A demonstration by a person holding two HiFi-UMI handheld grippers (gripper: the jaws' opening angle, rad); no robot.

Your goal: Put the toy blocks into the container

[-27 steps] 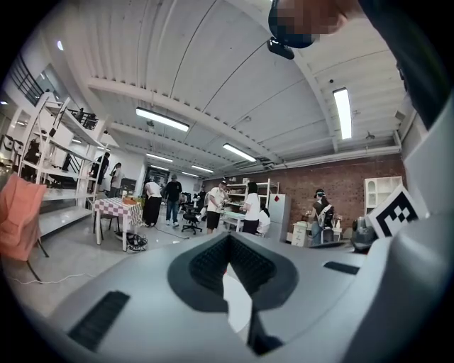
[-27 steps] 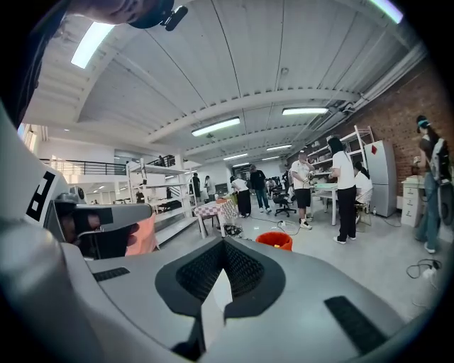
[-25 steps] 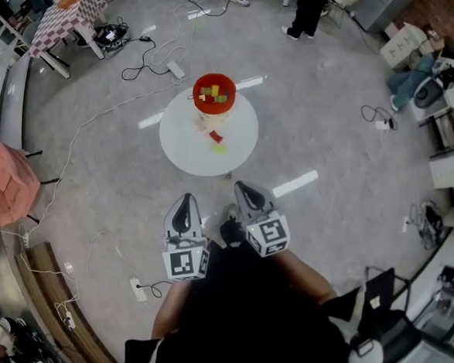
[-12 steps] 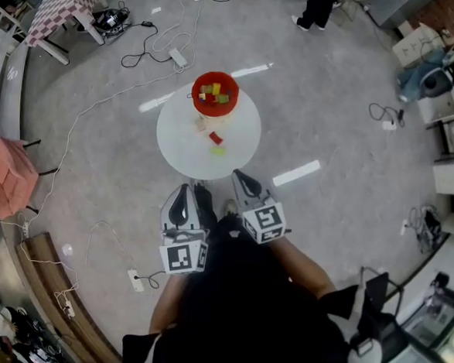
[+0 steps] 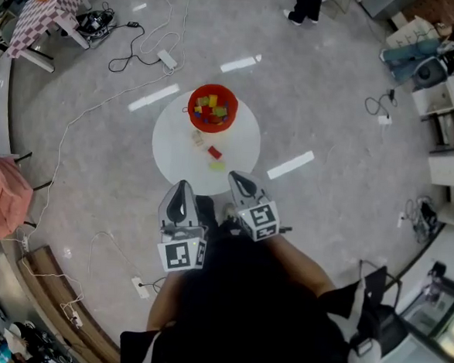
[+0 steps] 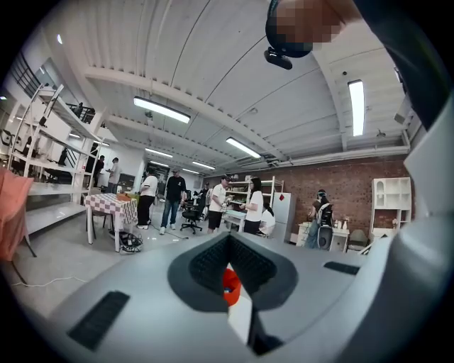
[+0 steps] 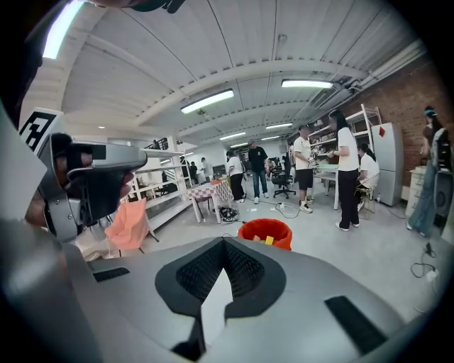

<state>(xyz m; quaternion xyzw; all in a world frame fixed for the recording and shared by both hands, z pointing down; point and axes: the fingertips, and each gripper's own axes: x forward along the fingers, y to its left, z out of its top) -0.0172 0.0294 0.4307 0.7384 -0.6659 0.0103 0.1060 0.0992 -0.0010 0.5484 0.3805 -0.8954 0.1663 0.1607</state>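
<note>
While both tools hang just ahead of the person's dark torso (image 5: 241,310), neither carries anything: the left hand-held gripper (image 5: 182,189) has its jaws drawn together on nothing, and the right hand-held gripper (image 5: 237,177) is likewise closed and empty. The right one reaches further forward. Its tip overlaps the near rim of the round white bench (image 5: 171,146), while the left tip only just meets that rim.

Just beyond the right tip and a little to its left lies the yellow-green block (image 5: 217,166). Past it come the red block (image 5: 214,152) and the beige block (image 5: 197,137), a loose line running away from the person toward the red container (image 5: 211,127) on the bench's far side. That container already holds a heap of coloured blocks (image 5: 211,108).

So the right hand looks nearer to the first loose piece, and I judge it must open before taking it; each piece's own long axis is too small to read.

Against the head view a second ago, the bench sits closer — a strip of bare floor (image 5: 95,175) lay between tips and rim then, and now it is gone. The jaws looked closed then too.
</note>
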